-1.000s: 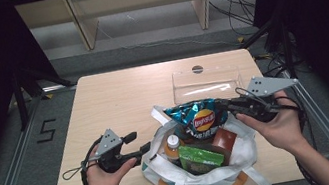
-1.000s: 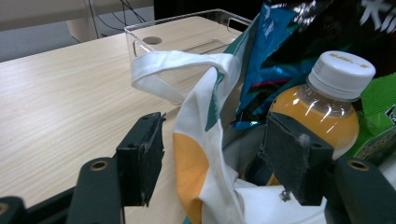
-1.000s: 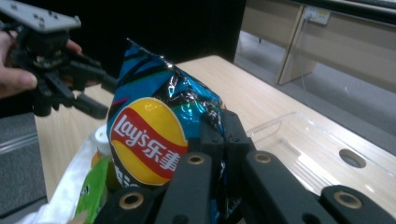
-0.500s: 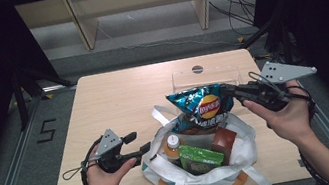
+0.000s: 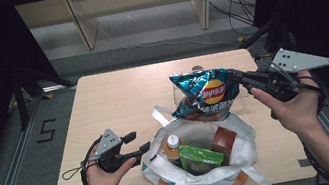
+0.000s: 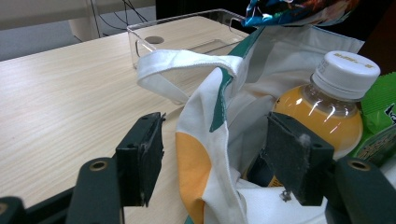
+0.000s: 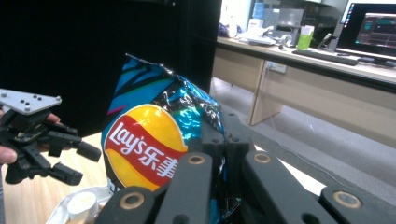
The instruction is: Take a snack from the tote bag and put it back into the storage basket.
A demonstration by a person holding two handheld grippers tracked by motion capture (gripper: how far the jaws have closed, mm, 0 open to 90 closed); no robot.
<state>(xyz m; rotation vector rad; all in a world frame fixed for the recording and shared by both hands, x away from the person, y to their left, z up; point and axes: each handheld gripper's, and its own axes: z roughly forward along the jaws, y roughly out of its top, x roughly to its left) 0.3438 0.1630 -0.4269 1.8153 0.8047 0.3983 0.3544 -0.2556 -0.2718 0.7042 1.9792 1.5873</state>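
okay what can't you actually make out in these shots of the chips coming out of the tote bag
- Brown item in the tote bag, high view: too small to tell what it is.
- Green packet: print too small to read; cut off by the left gripper view's right edge.
- Chip bag lower part, right gripper view: hidden behind the right gripper.

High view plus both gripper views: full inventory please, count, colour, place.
chip bag: 1, blue with a red-yellow logo, held up above the tote
tote bag: 1, white with green and orange, near table edge
bottle: 1, orange with a white cap, in tote
green packet: 1, in tote
brown item: 1, in tote
clear tray: 1, behind tote
table: 1, light wood
left gripper: black, open at tote rim
right gripper: black, shut on chip bag
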